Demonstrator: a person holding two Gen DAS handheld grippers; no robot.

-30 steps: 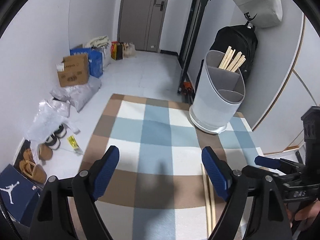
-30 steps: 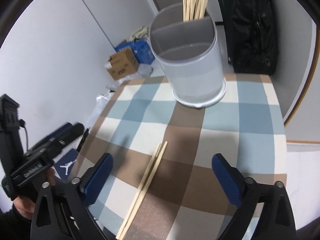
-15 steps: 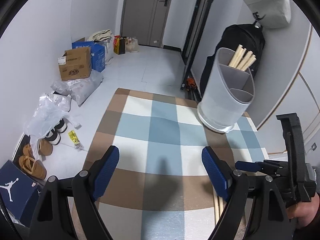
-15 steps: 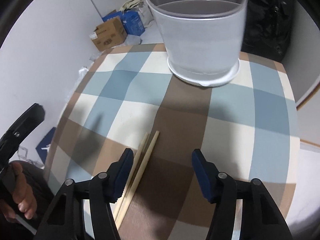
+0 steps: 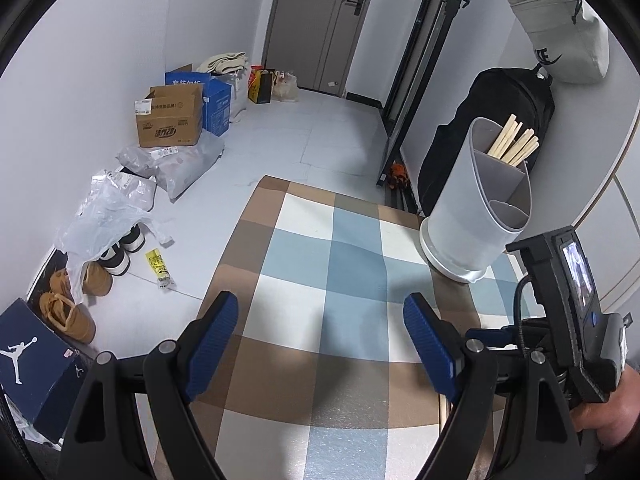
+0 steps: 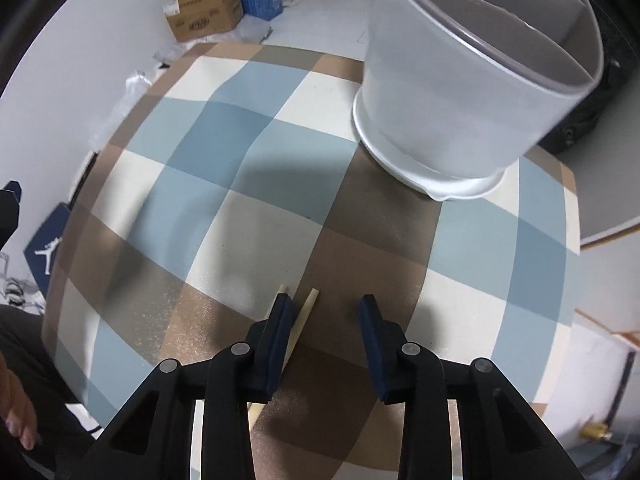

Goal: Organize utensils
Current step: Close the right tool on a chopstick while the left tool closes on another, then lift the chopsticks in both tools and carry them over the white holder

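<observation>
The right gripper (image 6: 325, 312) is pointed steeply down at the checked cloth (image 6: 240, 184), and its jaws are closing: the gap between the blue pads is seen far narrower than 1 second ago, when they stood wide. 2 loose chopsticks (image 6: 305, 314) lie on a brown square of the cloth right at the tool's tips. 1 stick lies in the gap, just beside the left pad; the other is crossed by that pad, with only its tip showing beyond it. The right pad is still apart from both sticks, so nothing is gripped yet. Earlier the chopsticks were seen well ahead of the fingers; they have now been brought under the fingertips as the gripper was lowered and tipped downward.

The white utensil holder (image 6: 472, 92) stands ahead and to the right of the right gripper, much larger in view than before, its rim now cut off by the frame edge.

The left gripper (image 5: 320, 336) is held wide, with nothing between its pads, much as it was 1 second ago. The utensil holder (image 5: 480, 208) is seen ahead and to its right, with a bundle of chopsticks (image 5: 514, 144) standing in the rear compartment. The right gripper's body, held in a hand (image 5: 608, 416), has come further into view at the left tool's right side.
</observation>
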